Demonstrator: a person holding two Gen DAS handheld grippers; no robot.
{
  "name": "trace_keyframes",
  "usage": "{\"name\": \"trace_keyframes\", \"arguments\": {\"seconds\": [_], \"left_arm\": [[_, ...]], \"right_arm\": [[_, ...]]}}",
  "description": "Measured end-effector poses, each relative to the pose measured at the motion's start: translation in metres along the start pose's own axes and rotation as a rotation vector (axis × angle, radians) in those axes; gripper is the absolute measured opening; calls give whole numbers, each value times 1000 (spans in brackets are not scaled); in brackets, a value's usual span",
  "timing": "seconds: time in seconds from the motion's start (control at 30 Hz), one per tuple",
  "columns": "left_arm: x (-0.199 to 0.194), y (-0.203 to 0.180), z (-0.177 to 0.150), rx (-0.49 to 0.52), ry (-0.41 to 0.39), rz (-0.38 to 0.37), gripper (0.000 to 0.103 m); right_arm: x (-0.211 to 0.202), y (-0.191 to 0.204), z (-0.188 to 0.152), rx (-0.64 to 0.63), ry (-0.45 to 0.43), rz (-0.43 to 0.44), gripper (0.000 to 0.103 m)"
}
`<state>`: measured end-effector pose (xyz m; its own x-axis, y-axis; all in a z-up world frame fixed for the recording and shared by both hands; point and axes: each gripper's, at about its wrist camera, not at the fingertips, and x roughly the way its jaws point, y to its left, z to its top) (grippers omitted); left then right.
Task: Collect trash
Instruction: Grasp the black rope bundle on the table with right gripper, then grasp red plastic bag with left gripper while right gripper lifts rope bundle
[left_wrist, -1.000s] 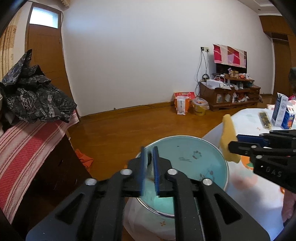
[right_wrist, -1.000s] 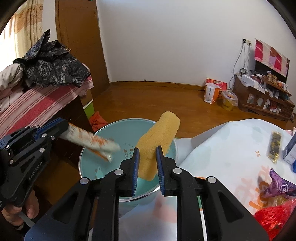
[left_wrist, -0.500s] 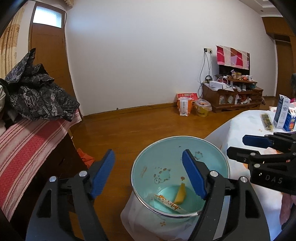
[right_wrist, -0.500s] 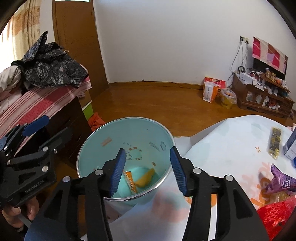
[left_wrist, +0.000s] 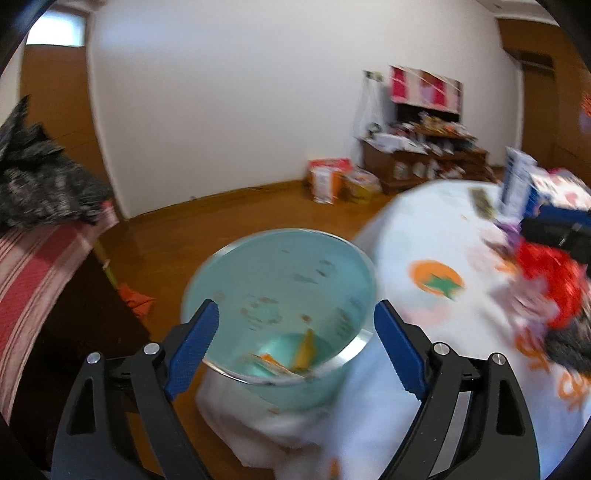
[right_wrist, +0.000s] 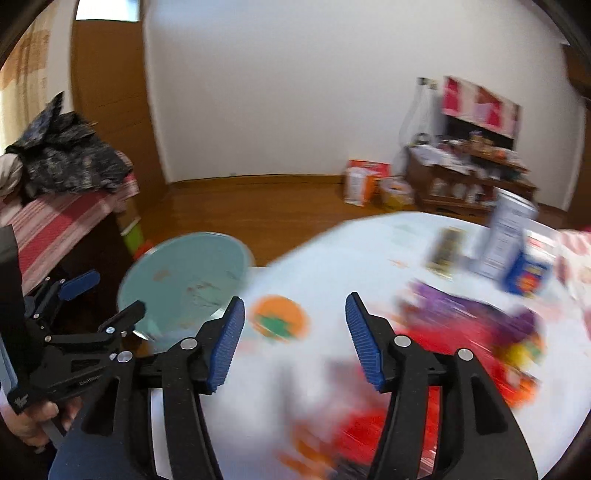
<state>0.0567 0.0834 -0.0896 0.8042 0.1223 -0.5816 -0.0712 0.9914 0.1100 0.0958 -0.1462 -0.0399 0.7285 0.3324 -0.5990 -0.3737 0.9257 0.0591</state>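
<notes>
A light teal trash bin (left_wrist: 280, 280) stands on the floor beside the table; a yellow sponge piece (left_wrist: 304, 349) and an orange-white wrapper (left_wrist: 271, 363) lie at its bottom. My left gripper (left_wrist: 295, 347) is open and empty above the bin's near rim. My right gripper (right_wrist: 295, 339) is open and empty over the white tablecloth (right_wrist: 332, 258). Blurred red wrappers (right_wrist: 373, 432) and purple wrappers (right_wrist: 476, 314) lie on the table to the right of it. The bin (right_wrist: 184, 277) and the left gripper (right_wrist: 107, 306) also show in the right wrist view.
A white carton (right_wrist: 506, 236) and a blue box (right_wrist: 528, 277) stand on the far side of the table, a dark packet (right_wrist: 445, 251) beside them. A striped cloth with black clothing (left_wrist: 40, 192) covers furniture at left. A cluttered TV stand (left_wrist: 421, 162) is against the far wall.
Both grippers opened and dropped the wrapper and the sponge into the bin. Both views have since swung right toward the table, with motion blur.
</notes>
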Motion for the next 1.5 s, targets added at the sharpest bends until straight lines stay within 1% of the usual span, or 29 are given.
{"name": "trace_keyframes", "arguments": {"seconds": [0.03,0.13,0.23,0.37,0.43,0.53,0.6,0.63,0.67,0.73,0.8,0.83,0.87,0.97,1.07,1.13,1.27,1.3,1.33,1.37,1.43,1.5], "left_arm": [[-2,-10,-1,18,2,-15,84],[-10,-30,-3,50,-5,-55,84],[-15,-45,-1,67,-14,-73,85],[-21,-67,-10,84,3,-92,85],[-25,-78,-18,95,10,-99,85],[-32,-89,-27,137,3,-99,85],[-34,-90,-29,133,6,-103,85],[-34,-89,-30,132,9,-105,85],[-35,-90,-31,133,9,-103,85],[-34,-91,-31,135,9,-104,85],[-34,-91,-30,134,9,-109,85],[-34,-90,-29,134,7,-109,85],[-34,-90,-28,133,6,-109,85],[-36,-87,-21,127,-4,-120,85],[-40,-87,-12,126,-23,-131,84],[-43,-90,-6,128,-28,-144,84],[-48,-101,2,137,-45,-162,84],[-48,-103,4,138,-48,-162,84],[-48,-105,6,138,-49,-162,84],[-48,-106,7,137,-50,-159,84],[-47,-106,8,135,-48,-151,84],[-44,-106,7,136,-41,-142,84]], "right_arm": [[-13,-15,-9,20,-4,-39,58],[-41,-46,-33,70,-11,-112,60],[-67,-74,-64,117,1,-160,61],[-79,-84,-92,144,6,-165,61],[-81,-84,-101,138,8,-139,61],[-82,-72,-109,78,12,-114,61],[-77,-62,-114,40,41,-101,61],[-72,-59,-116,26,63,-106,60],[-67,-58,-120,15,86,-112,52],[-57,-57,-128,16,141,-97,42],[-54,-57,-134,8,164,-85,33],[-56,-56,-134,4,159,-78,25],[-58,-55,-134,-1,154,-79,14],[-77,-54,-130,5,110,-56,14],[-102,-56,-127,1,56,-68,14],[-118,-65,-127,22,30,-76,14],[-135,-78,-131,52,25,-59,14],[-139,-79,-133,51,35,-44,14],[-142,-77,-136,39,40,-48,14],[-145,-77,-138,28,39,-54,14],[-149,-80,-144,17,50,-130,14],[-155,-96,-149,58,43,-188,14]]}}
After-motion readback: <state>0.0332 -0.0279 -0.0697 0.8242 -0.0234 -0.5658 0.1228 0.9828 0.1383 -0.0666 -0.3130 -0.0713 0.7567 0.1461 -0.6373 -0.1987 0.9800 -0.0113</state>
